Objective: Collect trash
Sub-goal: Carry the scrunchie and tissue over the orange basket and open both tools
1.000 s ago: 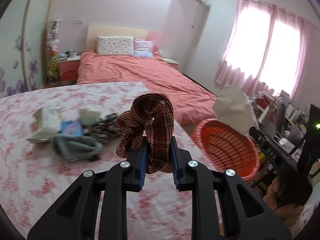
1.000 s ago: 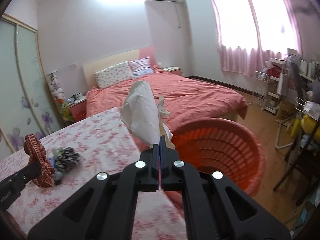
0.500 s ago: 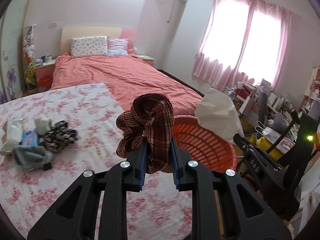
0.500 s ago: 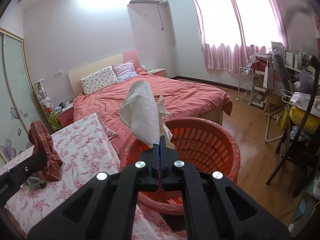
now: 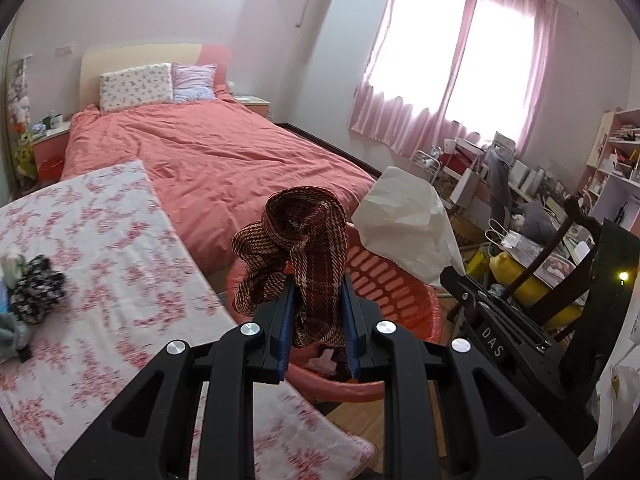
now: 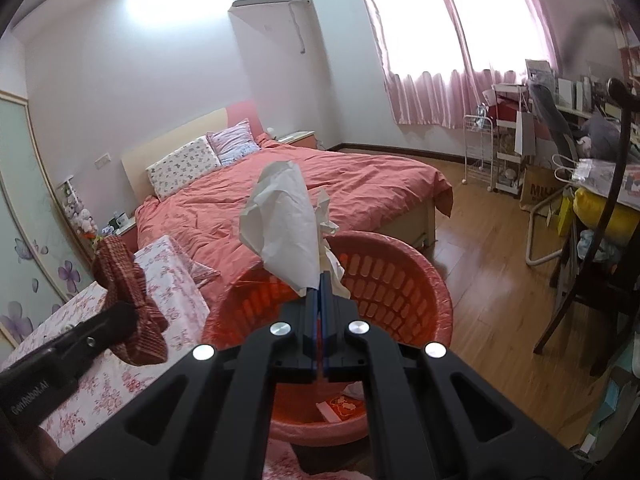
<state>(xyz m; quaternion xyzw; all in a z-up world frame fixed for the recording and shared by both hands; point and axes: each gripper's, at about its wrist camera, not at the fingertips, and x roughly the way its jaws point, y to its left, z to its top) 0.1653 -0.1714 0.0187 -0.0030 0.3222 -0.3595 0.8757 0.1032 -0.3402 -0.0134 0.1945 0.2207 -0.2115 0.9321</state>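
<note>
My left gripper [image 5: 316,284] is shut on a dark red plaid cloth [image 5: 298,236] and holds it over the near rim of the orange laundry-style basket [image 5: 384,276]. My right gripper [image 6: 325,280] is shut on a crumpled white tissue [image 6: 280,224] and holds it above the same basket [image 6: 392,280]. The tissue also shows in the left wrist view [image 5: 404,220], and the plaid cloth in the right wrist view [image 6: 128,292]. Some scraps lie in the basket's bottom [image 6: 340,404].
A table with a pink floral cloth [image 5: 104,248] stands left of the basket, with a black-and-white cloth [image 5: 38,292] and other items at its left edge. A bed with a red cover [image 5: 208,160] lies behind. A cluttered desk and chair [image 6: 592,248] stand at right.
Both grippers have moved right, away from the table, and now hang over the basket. Both stay shut on their loads.
</note>
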